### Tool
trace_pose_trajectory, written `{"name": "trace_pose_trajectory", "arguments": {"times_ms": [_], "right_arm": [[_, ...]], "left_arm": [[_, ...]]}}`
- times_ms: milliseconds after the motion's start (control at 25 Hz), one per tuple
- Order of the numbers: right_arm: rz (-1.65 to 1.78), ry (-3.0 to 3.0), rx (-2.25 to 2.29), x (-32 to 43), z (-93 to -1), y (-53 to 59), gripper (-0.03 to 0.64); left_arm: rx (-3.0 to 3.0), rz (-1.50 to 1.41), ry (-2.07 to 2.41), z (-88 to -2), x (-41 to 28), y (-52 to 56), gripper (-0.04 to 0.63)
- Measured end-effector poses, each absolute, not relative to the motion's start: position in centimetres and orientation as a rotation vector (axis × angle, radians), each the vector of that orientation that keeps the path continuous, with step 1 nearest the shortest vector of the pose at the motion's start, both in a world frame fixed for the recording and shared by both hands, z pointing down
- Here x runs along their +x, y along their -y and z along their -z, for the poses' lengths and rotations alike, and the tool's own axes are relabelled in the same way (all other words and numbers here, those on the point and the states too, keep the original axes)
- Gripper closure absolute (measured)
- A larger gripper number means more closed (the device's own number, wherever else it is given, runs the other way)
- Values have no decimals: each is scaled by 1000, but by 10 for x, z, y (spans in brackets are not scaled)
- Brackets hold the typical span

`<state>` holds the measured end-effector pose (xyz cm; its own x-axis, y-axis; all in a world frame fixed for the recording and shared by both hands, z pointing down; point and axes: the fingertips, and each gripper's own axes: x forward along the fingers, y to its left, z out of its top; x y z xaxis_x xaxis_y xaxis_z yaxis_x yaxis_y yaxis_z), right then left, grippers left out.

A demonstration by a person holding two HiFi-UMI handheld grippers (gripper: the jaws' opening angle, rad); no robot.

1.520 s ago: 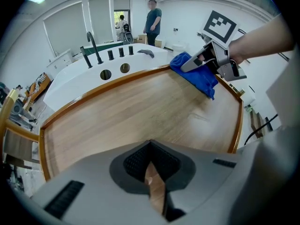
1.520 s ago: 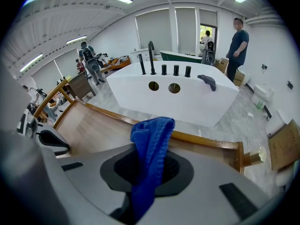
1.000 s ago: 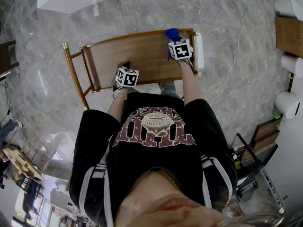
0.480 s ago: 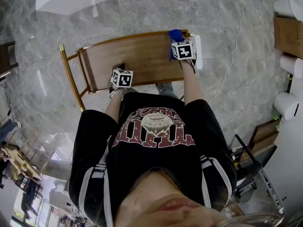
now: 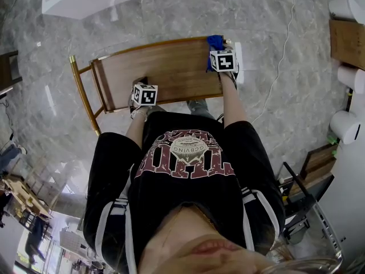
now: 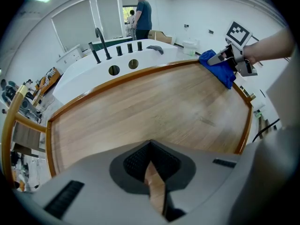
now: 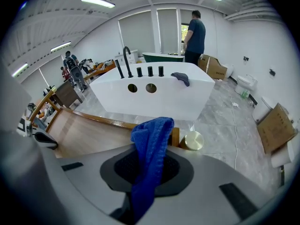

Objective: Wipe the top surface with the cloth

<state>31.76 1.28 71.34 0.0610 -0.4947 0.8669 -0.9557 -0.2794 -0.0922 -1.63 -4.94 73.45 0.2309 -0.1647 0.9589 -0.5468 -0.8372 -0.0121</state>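
You are reaching both arms forward and down over the wooden counter (image 5: pixel 165 67). Your right arm (image 5: pixel 231 103) is stretching farther, out to the far right corner. There your right gripper (image 5: pixel 219 50) is clenching the blue cloth (image 7: pixel 151 139) between its jaws, with the cloth bunching up above them at the counter's edge. Your left arm (image 5: pixel 137 127) is staying shorter, and your left gripper (image 6: pixel 151 163) is hovering over the near edge, left of centre. Its jaws are pressing together on nothing, well apart from the cloth.
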Motion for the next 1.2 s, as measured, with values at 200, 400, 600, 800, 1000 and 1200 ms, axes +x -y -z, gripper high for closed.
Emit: {"name": "trace_pose_trajectory", "arguments": {"times_ms": [200,400,600,800,1000,1200], "right_arm": [[-1148,1460,1807,316,-705,-30,561],[-1168,1481,1774,304,-710,-51,561],[-1134,1469,1754,294,-711,-69,561],[-1155,1469,1750,287,-712,-78,561],[-1156,1455,1757,283,-713,-83,561],[-1099,1430,1737,281,-712,-82,561]], "left_arm": [[2191,-1643,652,-732,-16,52,549],[2209,-1642,660,-731,-18,54,549],[2225,-1647,649,-730,-18,48,549],[2238,-1640,637,-729,-17,49,549],[2250,-1632,626,-728,-17,48,549],[2262,-1620,614,-729,-17,47,549]]}}
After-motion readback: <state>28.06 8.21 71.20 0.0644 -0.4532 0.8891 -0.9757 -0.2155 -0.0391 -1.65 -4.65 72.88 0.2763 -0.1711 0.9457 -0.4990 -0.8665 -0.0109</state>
